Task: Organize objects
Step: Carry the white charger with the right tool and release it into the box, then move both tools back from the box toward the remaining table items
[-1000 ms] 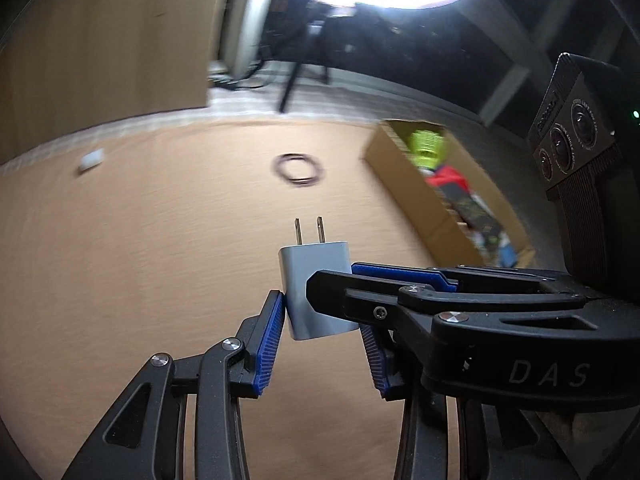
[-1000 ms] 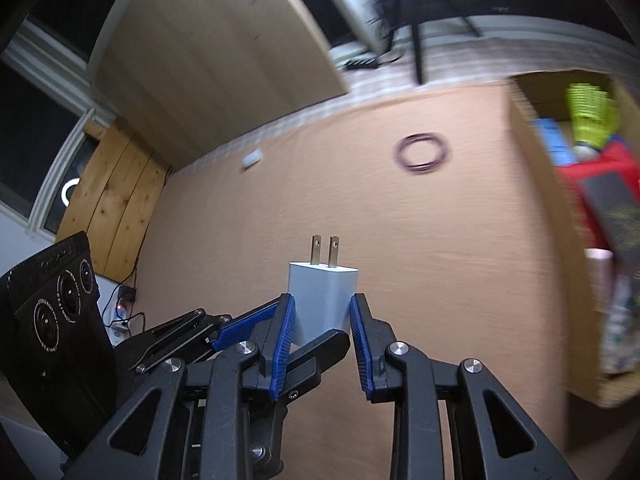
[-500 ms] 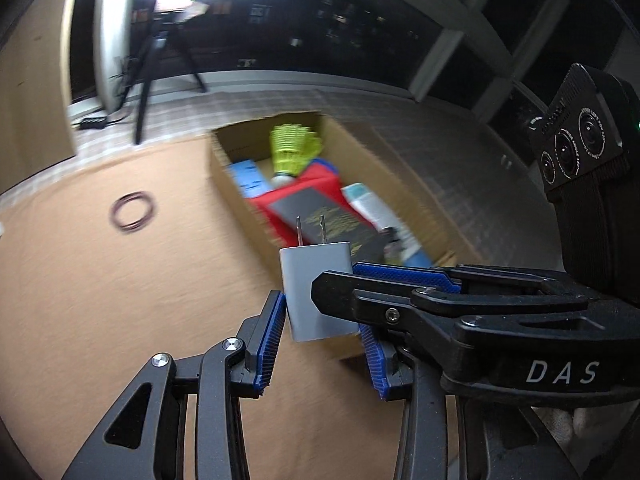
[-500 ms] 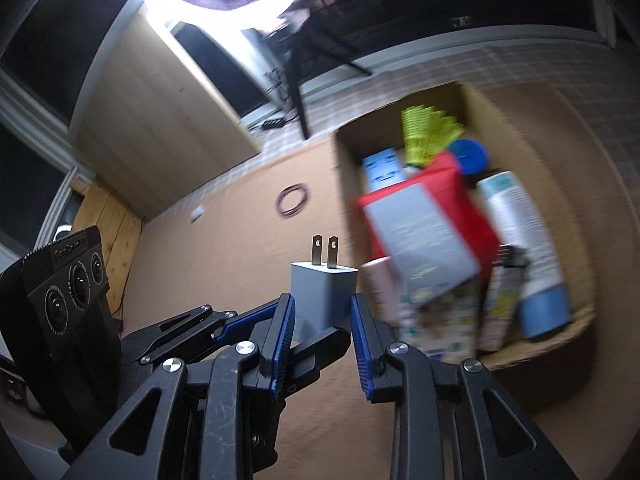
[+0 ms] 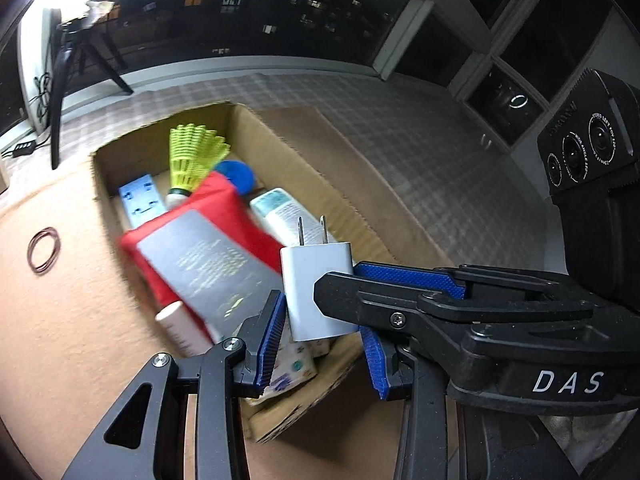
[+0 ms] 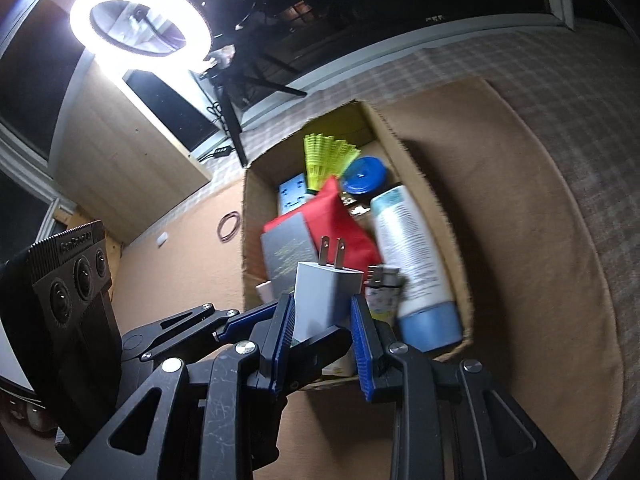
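Observation:
A white plug charger (image 5: pixel 316 288) with two prongs pointing up is held by both grippers at once. My left gripper (image 5: pixel 322 320) is shut on its sides. My right gripper (image 6: pixel 322 308) is shut on it across the other faces, and its arm (image 5: pixel 400 280) crosses in from the right in the left wrist view. The charger (image 6: pixel 328 292) hangs over the near end of an open cardboard box (image 5: pixel 256 128). Inside lie a yellow shuttlecock (image 5: pixel 192 152), a red pouch (image 5: pixel 224 204) under a dark booklet (image 5: pixel 208 268), a blue lid (image 6: pixel 364 176) and a white bottle (image 6: pixel 408 248).
The box (image 6: pixel 400 160) stands on a tan mat (image 6: pixel 520 240) over checkered flooring. A dark ring of cord (image 5: pixel 43 249) lies on the mat left of the box, with a small white piece (image 6: pixel 162 239) further off. A ring light (image 6: pixel 140 20) on a tripod (image 5: pixel 64 80) stands behind.
Both grippers carried the charger sideways from above the bare mat to above the box. The cord ring slid to the left of the view. The grip stayed the same.

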`<state>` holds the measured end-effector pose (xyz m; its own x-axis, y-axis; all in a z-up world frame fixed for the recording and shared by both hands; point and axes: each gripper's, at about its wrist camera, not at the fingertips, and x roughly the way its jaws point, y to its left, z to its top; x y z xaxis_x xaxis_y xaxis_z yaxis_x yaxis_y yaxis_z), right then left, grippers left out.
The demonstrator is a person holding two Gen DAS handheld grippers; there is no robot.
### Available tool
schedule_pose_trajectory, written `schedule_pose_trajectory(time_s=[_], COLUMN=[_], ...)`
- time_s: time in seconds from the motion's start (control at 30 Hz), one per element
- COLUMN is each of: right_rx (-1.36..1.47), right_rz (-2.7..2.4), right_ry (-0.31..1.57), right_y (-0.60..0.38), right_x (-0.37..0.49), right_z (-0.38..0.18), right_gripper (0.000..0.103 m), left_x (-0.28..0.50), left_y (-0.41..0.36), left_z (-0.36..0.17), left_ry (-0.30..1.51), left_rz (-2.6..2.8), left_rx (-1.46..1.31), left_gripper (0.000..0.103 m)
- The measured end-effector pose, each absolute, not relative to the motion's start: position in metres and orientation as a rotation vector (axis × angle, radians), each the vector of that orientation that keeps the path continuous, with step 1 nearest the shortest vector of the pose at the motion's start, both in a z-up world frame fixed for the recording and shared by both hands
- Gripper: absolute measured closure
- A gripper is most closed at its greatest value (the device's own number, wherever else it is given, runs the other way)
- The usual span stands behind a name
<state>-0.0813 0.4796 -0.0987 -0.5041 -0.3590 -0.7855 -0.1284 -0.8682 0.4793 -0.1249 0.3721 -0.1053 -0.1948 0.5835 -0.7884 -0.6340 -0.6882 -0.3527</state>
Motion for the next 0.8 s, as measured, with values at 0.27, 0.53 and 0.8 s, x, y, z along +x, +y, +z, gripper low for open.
schedule_pose_trajectory(time_s=[0.27, 0.53, 0.8], right_rx=[1.486, 1.498, 1.499], right_rz=[-2.536, -2.575, -2.559], right_ry=[-0.740, -0.774, -0.763], right_y=[0.490, 0.495, 0.478], right_x=[-0.079, -0.078, -0.076], right_z=[-0.101, -0.102, -0.100], right_gripper=[0.076, 0.058, 0.053], left_x=[-0.124, -0.126, -0.125], left_y=[0.390, 0.373, 0.340], left_z=[-0.106, -0.102, -0.098], left_ry=[0.113, 0.097, 0.060], left_rz=[1.955, 2.015, 2.051], left_rx=[-1.258, -1.262, -1.272], left_gripper=[0.063, 0.027, 0.027])
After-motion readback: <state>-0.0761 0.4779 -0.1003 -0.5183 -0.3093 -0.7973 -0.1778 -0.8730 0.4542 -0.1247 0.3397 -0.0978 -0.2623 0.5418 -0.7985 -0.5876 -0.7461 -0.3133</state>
